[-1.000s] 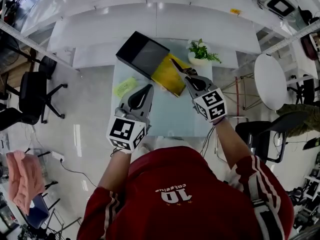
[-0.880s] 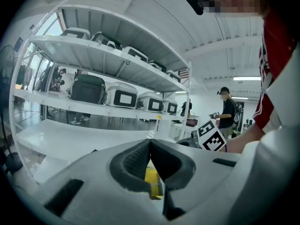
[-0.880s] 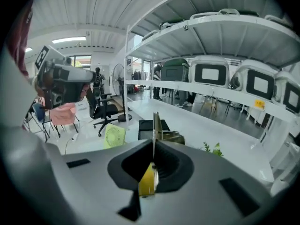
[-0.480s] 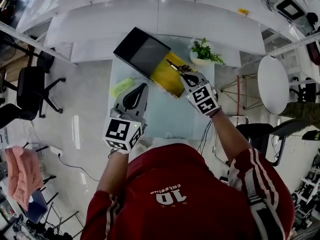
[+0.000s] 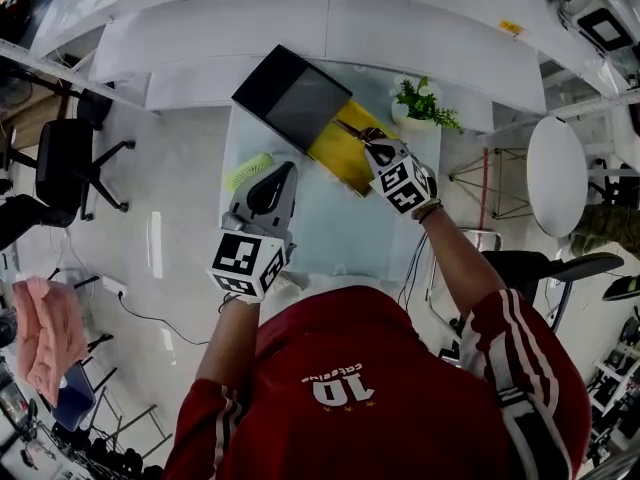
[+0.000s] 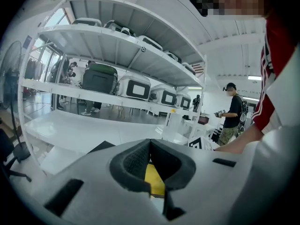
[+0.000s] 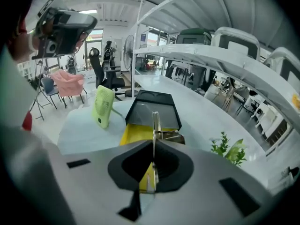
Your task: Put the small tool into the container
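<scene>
My right gripper [image 5: 369, 148] [image 7: 153, 142] is shut on a small metal tool [image 5: 351, 131] [image 7: 155, 122], whose thin blade sticks out forward past the jaws. The tool hangs over the yellow container [image 5: 338, 154] [image 7: 134, 133], which lies open on the table against a black box [image 5: 292, 98] [image 7: 153, 108]. My left gripper [image 5: 284, 171] [image 6: 150, 142] is shut with nothing in it. It hovers over the table's left part, short of the yellow container [image 6: 154, 182], which shows through the gap behind its jaws.
A small green fan [image 5: 250, 173] [image 7: 103, 106] lies at the table's left edge. A potted plant [image 5: 424, 105] [image 7: 229, 147] stands at the far right corner. The pale table [image 5: 330, 230] ends at white shelving behind. Office chairs stand on the floor to the left.
My right gripper has carried the tool forward and left, over the yellow container. The left gripper has stayed about where it was.
</scene>
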### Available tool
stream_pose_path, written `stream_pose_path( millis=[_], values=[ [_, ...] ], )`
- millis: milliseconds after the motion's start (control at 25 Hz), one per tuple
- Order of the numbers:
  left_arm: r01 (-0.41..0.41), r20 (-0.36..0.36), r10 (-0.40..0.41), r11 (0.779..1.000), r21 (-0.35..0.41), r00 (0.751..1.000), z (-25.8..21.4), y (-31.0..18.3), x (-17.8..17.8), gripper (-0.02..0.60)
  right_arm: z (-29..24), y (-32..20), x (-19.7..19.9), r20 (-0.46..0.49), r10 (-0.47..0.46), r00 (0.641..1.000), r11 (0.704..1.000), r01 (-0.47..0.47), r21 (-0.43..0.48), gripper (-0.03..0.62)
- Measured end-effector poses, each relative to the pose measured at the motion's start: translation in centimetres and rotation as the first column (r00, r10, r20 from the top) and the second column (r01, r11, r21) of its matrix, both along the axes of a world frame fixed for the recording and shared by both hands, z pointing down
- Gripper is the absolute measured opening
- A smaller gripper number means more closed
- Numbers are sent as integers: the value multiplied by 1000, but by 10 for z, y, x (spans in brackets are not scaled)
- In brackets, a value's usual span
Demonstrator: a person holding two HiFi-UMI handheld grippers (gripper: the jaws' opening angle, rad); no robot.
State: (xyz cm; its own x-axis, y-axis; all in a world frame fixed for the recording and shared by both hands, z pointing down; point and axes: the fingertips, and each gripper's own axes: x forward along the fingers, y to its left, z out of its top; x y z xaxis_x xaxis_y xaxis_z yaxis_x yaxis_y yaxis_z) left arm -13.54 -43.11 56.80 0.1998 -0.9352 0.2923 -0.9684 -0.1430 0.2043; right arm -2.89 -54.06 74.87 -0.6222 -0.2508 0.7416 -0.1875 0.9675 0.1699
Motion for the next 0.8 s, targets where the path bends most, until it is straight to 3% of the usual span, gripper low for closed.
stream_pose_path(
  millis=[200, 800],
  values=[
    [29, -26, -29, 999, -19, 999, 8, -8, -5, -2, 25, -3, 0, -43, -35, 998, 999, 34, -21, 5],
    [80, 9, -79, 995, -67, 997, 18, -5, -17, -2, 75, -19, -4, -116, -68, 991, 998, 66, -25, 6]
  ],
)
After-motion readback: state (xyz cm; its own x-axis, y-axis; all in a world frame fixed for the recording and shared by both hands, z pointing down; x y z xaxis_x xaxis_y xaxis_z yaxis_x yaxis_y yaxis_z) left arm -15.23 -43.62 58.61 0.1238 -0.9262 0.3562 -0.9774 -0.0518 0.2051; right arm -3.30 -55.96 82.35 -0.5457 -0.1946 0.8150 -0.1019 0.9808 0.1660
